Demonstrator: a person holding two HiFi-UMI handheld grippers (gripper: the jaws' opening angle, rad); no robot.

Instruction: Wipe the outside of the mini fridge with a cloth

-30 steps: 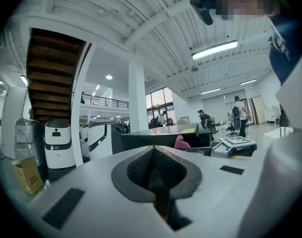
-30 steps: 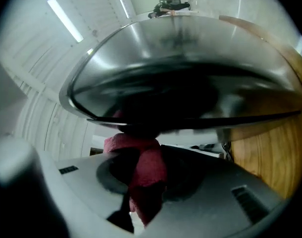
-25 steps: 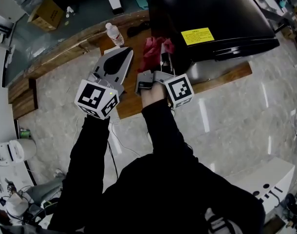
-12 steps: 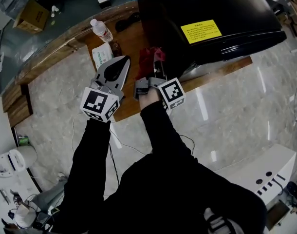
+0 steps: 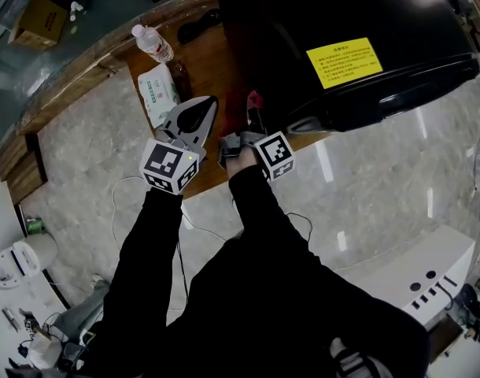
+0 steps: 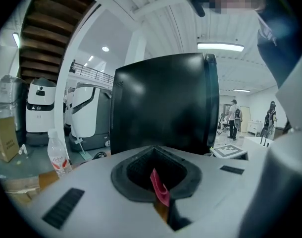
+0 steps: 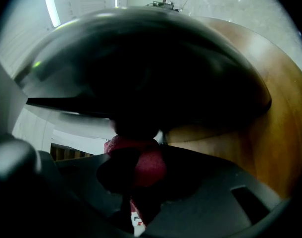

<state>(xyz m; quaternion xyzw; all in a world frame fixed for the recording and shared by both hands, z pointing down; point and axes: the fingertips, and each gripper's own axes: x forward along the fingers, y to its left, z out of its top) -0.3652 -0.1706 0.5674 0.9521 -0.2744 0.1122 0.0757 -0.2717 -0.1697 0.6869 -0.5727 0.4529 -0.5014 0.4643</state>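
Note:
The black mini fridge with a yellow label stands on a wooden table. My right gripper is shut on a red cloth and holds it against the fridge's left side, low near the table. In the right gripper view the cloth bunches between the jaws under the dark fridge. My left gripper stays shut just left of the right one, apart from the fridge. In the left gripper view the fridge stands straight ahead, with a red sliver at the jaw seam.
A water bottle and a pack of wipes lie on the table left of the grippers. A cardboard box sits on the floor beyond. White robots and people stand far off in the left gripper view.
The right gripper has slid the cloth along the fridge's side, and far less of the cloth shows now. The left gripper has kept its place beside it, still shut.

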